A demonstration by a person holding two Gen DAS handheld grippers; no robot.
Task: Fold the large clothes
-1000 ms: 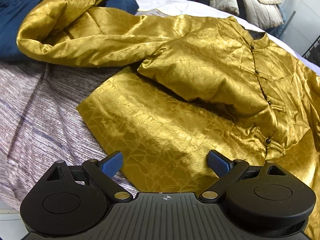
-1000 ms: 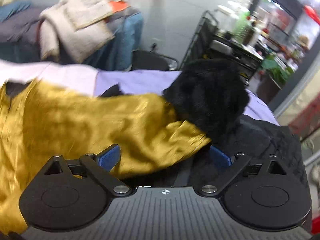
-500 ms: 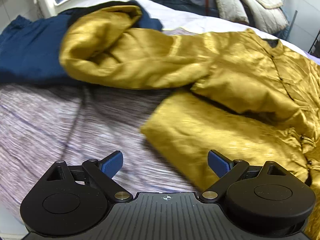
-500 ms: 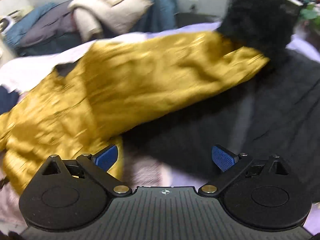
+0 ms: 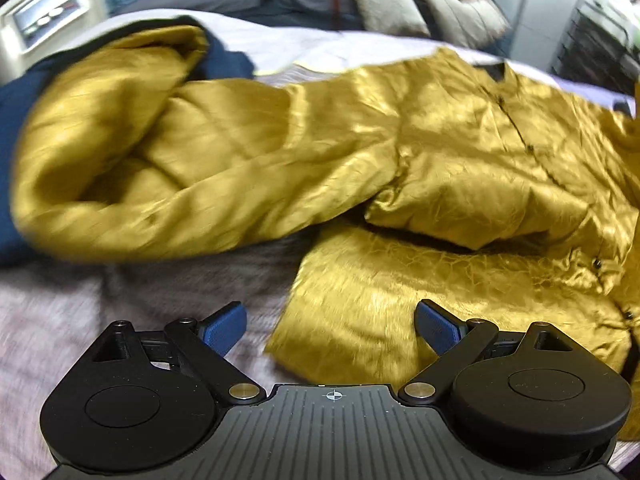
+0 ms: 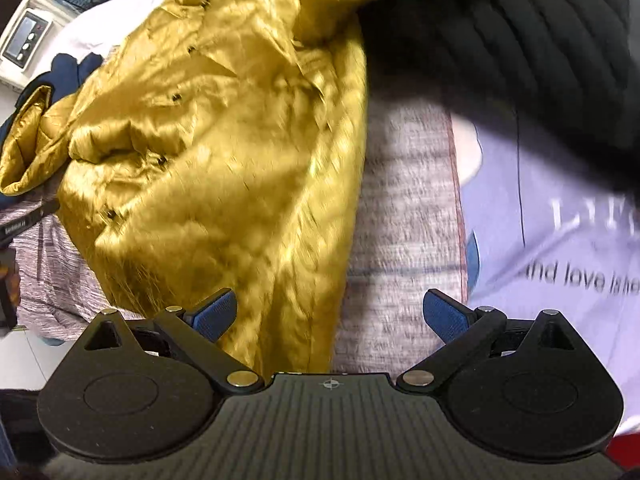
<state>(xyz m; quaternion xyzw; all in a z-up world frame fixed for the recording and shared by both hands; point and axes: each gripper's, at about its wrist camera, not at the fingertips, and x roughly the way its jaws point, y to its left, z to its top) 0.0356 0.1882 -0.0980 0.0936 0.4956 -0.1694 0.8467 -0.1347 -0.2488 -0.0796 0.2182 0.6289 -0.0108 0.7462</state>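
A shiny gold jacket (image 5: 460, 168) with dark buttons lies spread on the bed. Its left sleeve (image 5: 160, 168) stretches out over a navy garment. The lower hem corner (image 5: 340, 320) lies just ahead of my left gripper (image 5: 330, 328), which is open and holds nothing. In the right wrist view the same gold jacket (image 6: 208, 152) fills the left half. Its right edge (image 6: 304, 300) hangs down between the fingers of my right gripper (image 6: 330, 316), which is open and grips nothing. A blue pad (image 6: 214, 316) shows on the left finger.
A navy garment (image 5: 12, 120) lies under the sleeve. A black quilted coat (image 6: 520, 40) lies at the upper right. A lilac printed sheet (image 6: 560, 240) and a grey striped blanket (image 5: 100, 312) cover the bed. Piled clothes (image 5: 420, 4) and a white device (image 5: 44, 20) stand behind.
My left gripper drew back and swung left, then right toward the hem corner. My right gripper left the sleeve end by the black fur and swung down to the jacket's lower right edge.
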